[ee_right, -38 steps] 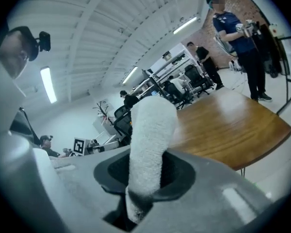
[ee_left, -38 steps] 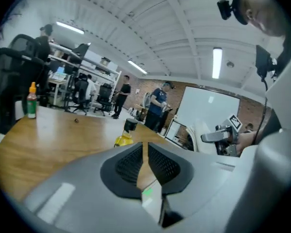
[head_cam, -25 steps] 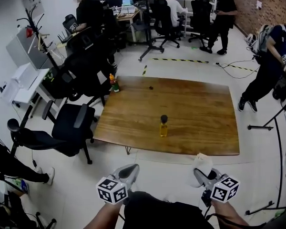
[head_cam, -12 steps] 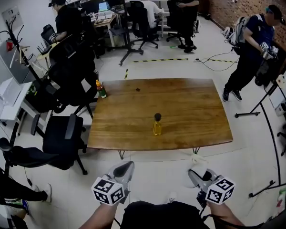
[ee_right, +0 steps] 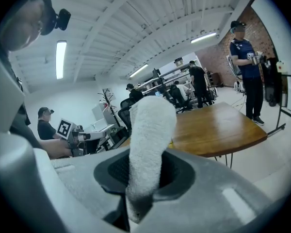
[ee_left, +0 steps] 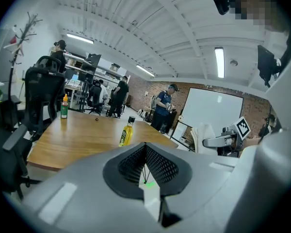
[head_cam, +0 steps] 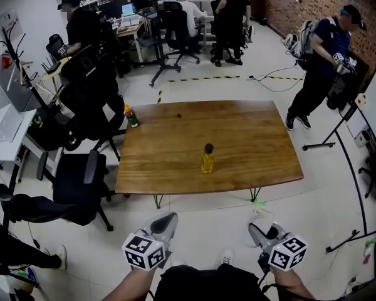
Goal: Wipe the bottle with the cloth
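Note:
A small yellow bottle (head_cam: 207,160) with a black cap stands upright near the front edge of the wooden table (head_cam: 175,162); it also shows in the left gripper view as the bottle (ee_left: 126,132). My left gripper (head_cam: 165,223) is shut with nothing in it, held over the floor short of the table. My right gripper (head_cam: 261,226) is shut on a white cloth (ee_right: 148,144), which sticks up between its jaws. The cloth (head_cam: 262,218) shows as a pale lump at the jaw tips. Both grippers are well short of the bottle.
A green bottle with an orange cap (head_cam: 131,116) stands at the table's far left corner, and a small dark object (head_cam: 178,114) lies near the far edge. Black office chairs (head_cam: 75,190) crowd the table's left side. A person (head_cam: 319,68) stands at the right; cables cross the floor beyond.
The head view has swung, so the table sits a little further left and up in the frame. Both grippers hold about the same spot low in the view, the cloth still clamped.

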Motion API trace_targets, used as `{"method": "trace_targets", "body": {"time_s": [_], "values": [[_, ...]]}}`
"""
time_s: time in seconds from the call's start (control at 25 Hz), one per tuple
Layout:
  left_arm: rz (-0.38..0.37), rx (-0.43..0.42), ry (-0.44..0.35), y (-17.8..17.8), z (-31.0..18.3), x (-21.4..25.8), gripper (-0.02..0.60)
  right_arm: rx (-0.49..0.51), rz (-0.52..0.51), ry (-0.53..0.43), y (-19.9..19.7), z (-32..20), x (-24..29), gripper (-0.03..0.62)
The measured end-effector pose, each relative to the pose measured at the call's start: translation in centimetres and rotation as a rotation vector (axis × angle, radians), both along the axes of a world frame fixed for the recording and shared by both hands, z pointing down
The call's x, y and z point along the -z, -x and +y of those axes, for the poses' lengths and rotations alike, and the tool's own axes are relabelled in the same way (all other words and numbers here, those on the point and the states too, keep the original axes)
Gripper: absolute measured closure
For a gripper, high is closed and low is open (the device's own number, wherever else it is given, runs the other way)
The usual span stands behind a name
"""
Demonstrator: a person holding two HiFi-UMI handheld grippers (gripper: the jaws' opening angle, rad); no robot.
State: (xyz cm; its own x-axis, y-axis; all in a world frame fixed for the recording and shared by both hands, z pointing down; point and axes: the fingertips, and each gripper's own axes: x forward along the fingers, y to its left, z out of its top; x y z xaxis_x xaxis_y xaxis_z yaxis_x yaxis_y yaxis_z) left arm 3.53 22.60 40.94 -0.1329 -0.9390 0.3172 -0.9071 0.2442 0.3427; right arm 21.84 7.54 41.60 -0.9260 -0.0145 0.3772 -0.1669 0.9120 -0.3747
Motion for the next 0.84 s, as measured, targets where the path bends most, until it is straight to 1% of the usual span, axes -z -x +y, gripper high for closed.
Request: {"method": "trace_targets", "body": {"time_s": [0.24, 0.6, 0.84], "values": [[-0.009, 0.023, -0.020, 0.6, 0.2, 0.1, 0.565, 0.020, 0.007, -0.019, 0.4, 0.2, 0.0, 0.522], [-0.020, 0.033, -0.016, 0.9, 0.6, 0.7, 0.565, 0.020, 0.007, -0.013, 0.6, 0.1, 0.4, 0.522], [-0.028, 0.030, -0.023, 0.1, 0.3, 1.3, 0.565, 0.033, 0.023, -0.019, -0.2, -0.1, 0.5, 0.522]]}}
